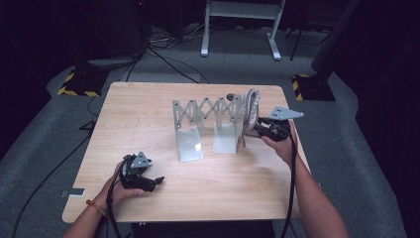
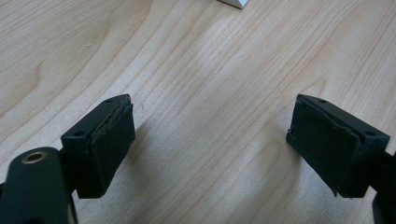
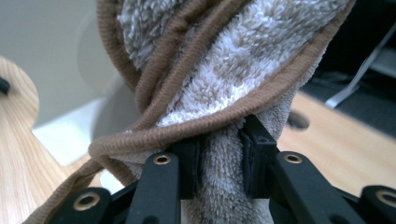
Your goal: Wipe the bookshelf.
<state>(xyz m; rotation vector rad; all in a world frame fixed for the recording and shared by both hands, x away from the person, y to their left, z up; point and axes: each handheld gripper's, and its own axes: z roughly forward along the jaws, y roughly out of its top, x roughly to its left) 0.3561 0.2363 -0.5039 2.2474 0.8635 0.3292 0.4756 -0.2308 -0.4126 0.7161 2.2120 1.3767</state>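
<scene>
At right of centre in the high view, the right gripper (image 1: 258, 128) pinches a towel (image 1: 251, 110): beige terry, brown corded edge, twisted, draped over the rack (image 1: 208, 110). Left gripper (image 1: 157, 180) gapes wide, empty, lower left.

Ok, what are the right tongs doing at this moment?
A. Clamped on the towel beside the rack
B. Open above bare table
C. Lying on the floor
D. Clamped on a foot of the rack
A: the right tongs pinch the brown-edged towel between their pads, next to the metal accordion rack on the table.
</scene>
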